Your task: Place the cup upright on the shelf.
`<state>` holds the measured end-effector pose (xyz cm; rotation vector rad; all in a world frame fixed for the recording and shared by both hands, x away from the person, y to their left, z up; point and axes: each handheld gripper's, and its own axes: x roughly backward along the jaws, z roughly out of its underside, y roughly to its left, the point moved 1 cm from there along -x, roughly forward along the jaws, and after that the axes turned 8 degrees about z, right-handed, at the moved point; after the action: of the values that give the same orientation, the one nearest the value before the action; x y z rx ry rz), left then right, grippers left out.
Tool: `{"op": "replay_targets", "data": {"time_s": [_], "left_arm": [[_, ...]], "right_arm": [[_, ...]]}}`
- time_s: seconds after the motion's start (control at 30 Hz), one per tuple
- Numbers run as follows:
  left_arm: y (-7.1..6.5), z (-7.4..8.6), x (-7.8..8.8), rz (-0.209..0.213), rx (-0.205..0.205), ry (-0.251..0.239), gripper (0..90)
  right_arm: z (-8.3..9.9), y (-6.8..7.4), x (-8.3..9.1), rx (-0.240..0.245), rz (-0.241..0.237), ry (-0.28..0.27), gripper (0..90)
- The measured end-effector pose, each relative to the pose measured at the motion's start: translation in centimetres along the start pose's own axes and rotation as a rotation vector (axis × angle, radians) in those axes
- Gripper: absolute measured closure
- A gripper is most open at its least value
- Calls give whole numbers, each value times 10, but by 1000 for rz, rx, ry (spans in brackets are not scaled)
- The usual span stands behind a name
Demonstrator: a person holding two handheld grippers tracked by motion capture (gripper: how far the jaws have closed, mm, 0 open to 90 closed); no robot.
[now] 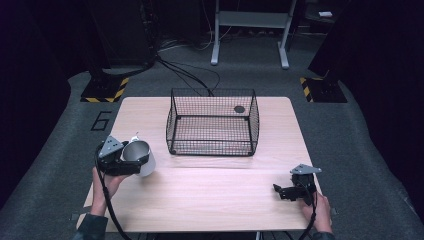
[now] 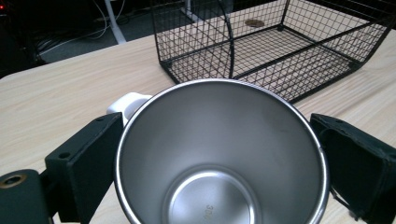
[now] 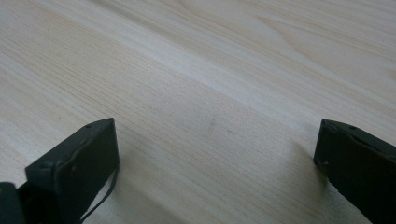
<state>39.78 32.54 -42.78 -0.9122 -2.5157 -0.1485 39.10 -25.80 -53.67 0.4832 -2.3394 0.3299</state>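
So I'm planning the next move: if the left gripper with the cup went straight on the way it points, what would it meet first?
Probably the wire basket. In the left gripper view the left gripper, shut on the steel cup, looks straight at the basket's near corner, with bare table between. Depth is hard to judge.

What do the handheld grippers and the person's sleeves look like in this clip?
Both the left gripper and the right gripper are black, each topped by a grey three-cornered plate and trailing a black cable. Their jaws are flat, black, blocky pads with small holes. The sleeve is dark.
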Motion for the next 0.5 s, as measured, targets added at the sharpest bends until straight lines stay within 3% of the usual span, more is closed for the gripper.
{"op": "replay_targets", "data": {"time_s": [0.5], "left_arm": [[-18,-8,-6,64,-47,9,66]], "right_arm": [[0,0,0,-3,0,0,0]]}}
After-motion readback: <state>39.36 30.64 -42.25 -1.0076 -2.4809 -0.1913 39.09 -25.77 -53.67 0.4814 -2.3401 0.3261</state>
